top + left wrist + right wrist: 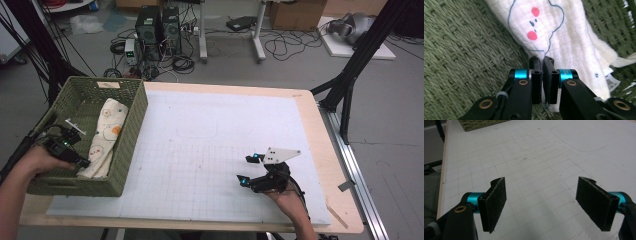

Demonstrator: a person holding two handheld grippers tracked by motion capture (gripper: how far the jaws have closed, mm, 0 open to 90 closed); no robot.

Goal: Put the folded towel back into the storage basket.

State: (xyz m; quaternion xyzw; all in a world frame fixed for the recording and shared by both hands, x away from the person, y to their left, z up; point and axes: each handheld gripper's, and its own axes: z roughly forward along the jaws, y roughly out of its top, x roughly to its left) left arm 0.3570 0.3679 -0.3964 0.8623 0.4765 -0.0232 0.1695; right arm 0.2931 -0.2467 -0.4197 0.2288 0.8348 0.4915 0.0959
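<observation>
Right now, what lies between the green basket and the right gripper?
In the high view, bare gridded mat separates the woven green basket from the right gripper; nothing lies there.

Left gripper (543, 65): black linkage arms, brass-coloured pivot screws, cyan collars behind black jaw blocks. Right gripper (549, 203): black felt-like pads on cyan mounts; in the high view, a grey three-cornered plate on top, black cable trailing near.

Cloth (105, 137) in basket (131, 140), basket seemingly overhanging table's (320, 125) left edge
</observation>
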